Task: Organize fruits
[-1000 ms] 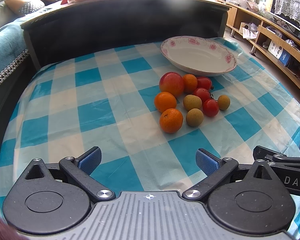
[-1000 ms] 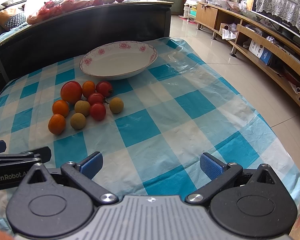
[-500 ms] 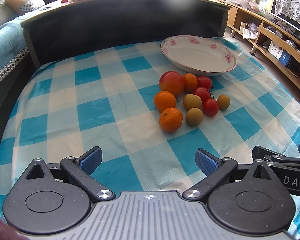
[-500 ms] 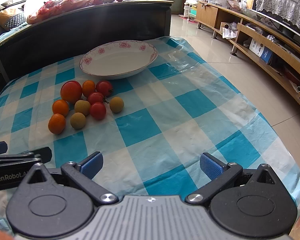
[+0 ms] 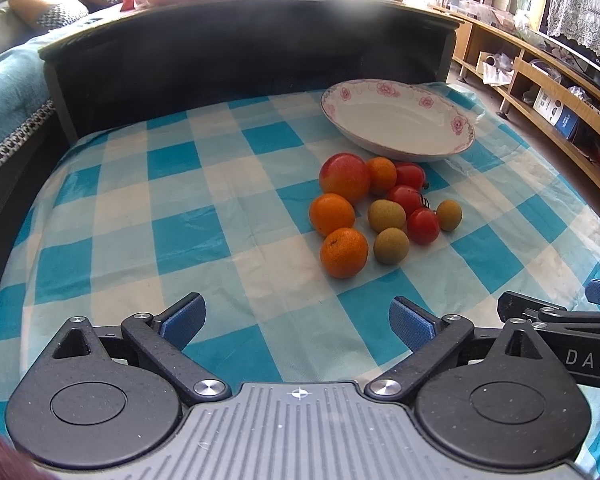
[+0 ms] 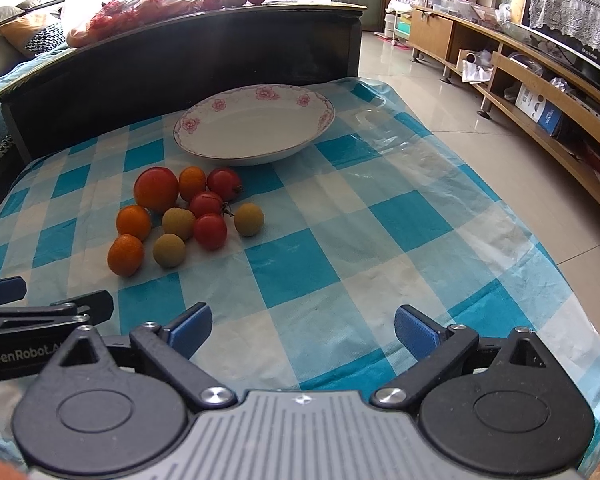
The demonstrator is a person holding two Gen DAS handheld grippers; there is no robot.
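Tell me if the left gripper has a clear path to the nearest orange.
Probably yes. The left gripper is open, and only bare checked tablecloth lies between it and the nearest orange, which sits at the pile's near edge.

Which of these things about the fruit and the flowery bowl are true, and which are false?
1. The flowered bowl has no fruit in it. True.
2. The left gripper is squeezing an orange. False: it is open and holds nothing.
3. All the fruits sit in a bunch on the checked tablecloth, in front of the bowl. True.
4. The nearest orange is inside the bowl. False: it lies on the cloth, at the near edge of the bunch.
5. The right gripper is open. True.
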